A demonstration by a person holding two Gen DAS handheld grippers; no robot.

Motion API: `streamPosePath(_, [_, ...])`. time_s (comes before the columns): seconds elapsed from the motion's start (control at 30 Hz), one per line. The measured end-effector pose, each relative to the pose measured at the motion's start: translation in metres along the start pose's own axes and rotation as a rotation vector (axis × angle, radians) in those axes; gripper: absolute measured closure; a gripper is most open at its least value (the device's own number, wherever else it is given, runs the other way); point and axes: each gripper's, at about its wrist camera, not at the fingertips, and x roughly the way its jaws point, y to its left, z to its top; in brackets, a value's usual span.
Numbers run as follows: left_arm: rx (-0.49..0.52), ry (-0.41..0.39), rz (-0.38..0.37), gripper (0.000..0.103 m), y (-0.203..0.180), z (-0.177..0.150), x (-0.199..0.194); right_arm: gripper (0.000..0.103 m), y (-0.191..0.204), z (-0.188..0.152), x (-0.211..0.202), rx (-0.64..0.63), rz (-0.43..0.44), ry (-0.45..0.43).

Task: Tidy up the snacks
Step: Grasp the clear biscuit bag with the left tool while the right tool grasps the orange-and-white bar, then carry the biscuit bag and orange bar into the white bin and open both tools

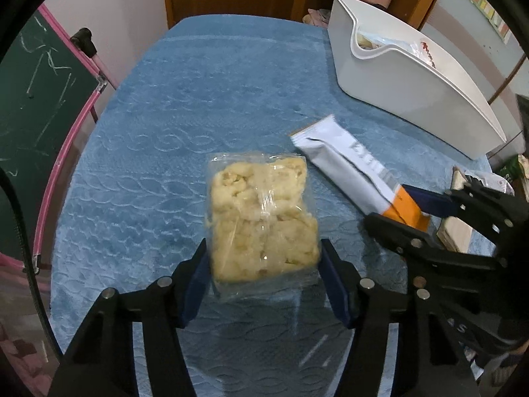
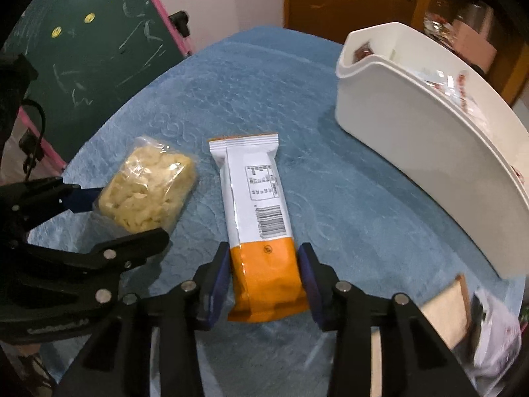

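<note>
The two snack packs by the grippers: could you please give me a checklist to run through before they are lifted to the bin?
1. Left hand-held gripper clamps clear pack: ok.
2. Right hand-held gripper clamps orange-white bar: ok, pads at its sides.
3. Packs apart from each other: ok.
4. Path over blue cloth to white bin free: ok.
5. Room left in bin: cannot tell.

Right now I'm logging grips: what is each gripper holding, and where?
The left gripper clamps the clear pastry packet at its near end; the right gripper clamps the white-and-orange bar across its orange end.
</note>
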Motion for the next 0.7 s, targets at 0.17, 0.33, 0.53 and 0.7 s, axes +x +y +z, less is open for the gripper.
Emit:
streamPosePath(0.17, [0.013,-0.037,0.008,0.042,-0.008,-0.004,-0.018,0.061,-0.002,-0.007,-0.028,0.091,0.002,-0.066])
streamPosePath(0.33, [0.057,-0.098,0.010,0.042,-0.023,-0.010,-0.046,0.061,-0.004,-0.018,-0.064,0.185,-0.030,-0.154])
streamPosePath(0.53, [0.110,-0.189,0.010,0.042,-0.048,-0.019,-0.089,0.061,-0.009,-0.038,-0.114,0.277,-0.062,-0.274])
streamPosePath(0.7, [0.145,-0.263,0.007,0.042,-0.064,-0.021,-0.121,0.061,-0.014,-0.053,-0.154,0.332,-0.101,-0.364])
